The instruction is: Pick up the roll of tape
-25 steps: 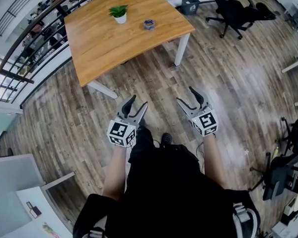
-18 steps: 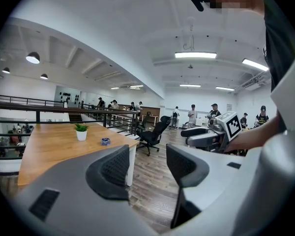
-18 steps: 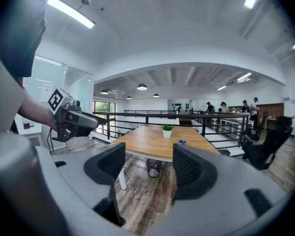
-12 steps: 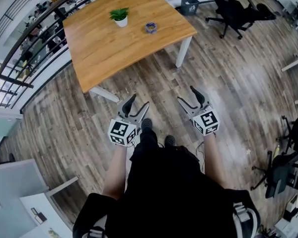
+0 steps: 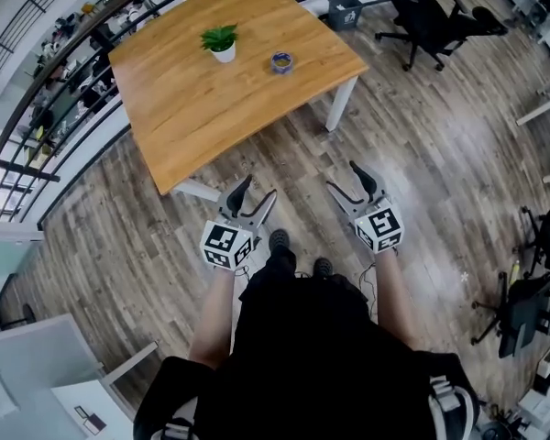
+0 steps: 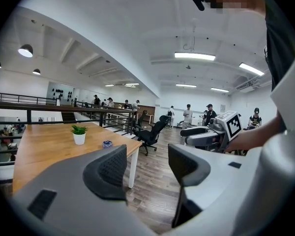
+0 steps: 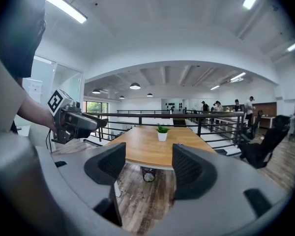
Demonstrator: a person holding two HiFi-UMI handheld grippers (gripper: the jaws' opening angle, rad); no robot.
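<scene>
The roll of tape (image 5: 281, 61), a small blue-rimmed ring, lies on the wooden table (image 5: 192, 99) to the right of a potted plant (image 5: 220, 42). In the left gripper view the tape (image 6: 106, 144) sits near the table's corner beside the plant (image 6: 79, 134). Both grippers hang over the floor, short of the table and far from the tape. My left gripper (image 5: 255, 189) is open; its jaws have just been opening, with nothing between them. My right gripper (image 5: 345, 176) is open and empty too. The right gripper view shows the plant (image 7: 162, 132) but not the tape.
Black office chairs (image 5: 435, 21) and a bin (image 5: 348, 9) stand beyond the table's right end. A railing (image 5: 46, 90) runs along the left. A white desk (image 5: 37, 374) is at lower left, more chairs (image 5: 522, 301) at right. Another bin (image 7: 148, 173) sits under the table.
The person has stepped forward, so the table's near edge now lies closer to both grippers. The left jaws stand a little wider apart.
</scene>
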